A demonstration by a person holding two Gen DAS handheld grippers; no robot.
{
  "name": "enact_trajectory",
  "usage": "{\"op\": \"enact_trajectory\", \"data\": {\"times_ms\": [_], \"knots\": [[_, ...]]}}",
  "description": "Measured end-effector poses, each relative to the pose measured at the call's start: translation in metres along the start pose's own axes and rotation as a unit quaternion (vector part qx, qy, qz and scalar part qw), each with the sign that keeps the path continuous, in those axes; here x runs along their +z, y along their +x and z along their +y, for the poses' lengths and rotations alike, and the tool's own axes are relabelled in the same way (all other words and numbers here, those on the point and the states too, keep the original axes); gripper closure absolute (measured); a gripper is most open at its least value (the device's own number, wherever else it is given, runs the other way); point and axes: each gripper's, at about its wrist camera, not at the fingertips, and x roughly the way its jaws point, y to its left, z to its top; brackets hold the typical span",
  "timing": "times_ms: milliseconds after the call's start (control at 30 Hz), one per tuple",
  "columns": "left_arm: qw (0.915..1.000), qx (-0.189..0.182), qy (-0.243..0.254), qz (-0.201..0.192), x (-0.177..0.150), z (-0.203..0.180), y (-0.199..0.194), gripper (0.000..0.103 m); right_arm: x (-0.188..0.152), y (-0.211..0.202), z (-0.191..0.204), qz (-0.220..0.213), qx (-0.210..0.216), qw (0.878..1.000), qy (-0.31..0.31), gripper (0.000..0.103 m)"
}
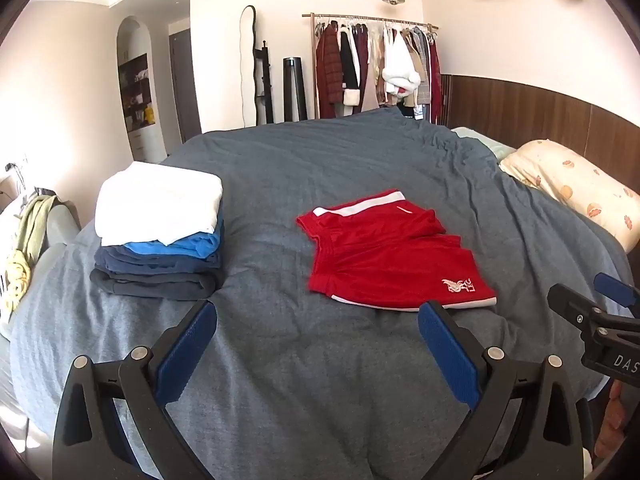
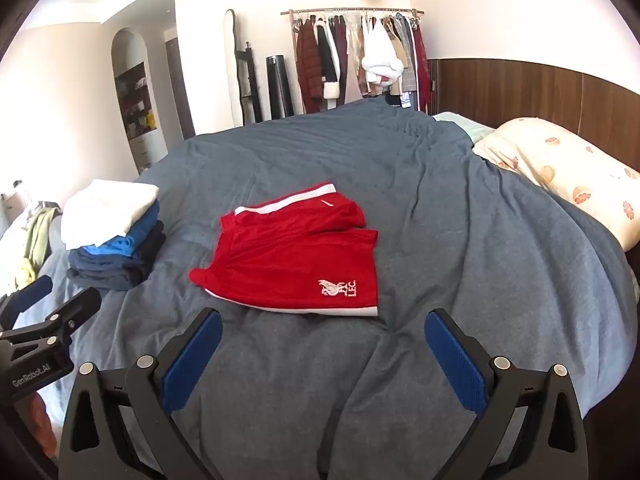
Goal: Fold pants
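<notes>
Red shorts [image 1: 394,256] lie flat on the grey duvet [image 1: 304,380].
Left gripper [image 1: 318,320] and right gripper [image 2: 324,326] hover spread wide, empty, near the shorts' closest hem; bare duvet surrounds them.

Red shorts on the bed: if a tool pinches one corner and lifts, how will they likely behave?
The red shorts will probably droop limply: the fabric already lies wrinkled and folded over itself. They look thin and light, so likely easy to lift. The sheen hints they could slide on the grey duvet when pushed.
</notes>
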Motion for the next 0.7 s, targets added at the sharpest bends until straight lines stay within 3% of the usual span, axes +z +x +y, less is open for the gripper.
{"op": "enact_trajectory", "data": {"times_ms": [700], "knots": [[0.9999,0.003,0.000,-0.017,0.0027,0.0030,-0.0068,0.000,0.0028,-0.0030,0.0022,-0.008,0.001,1.000,-0.002,0.000]]}}
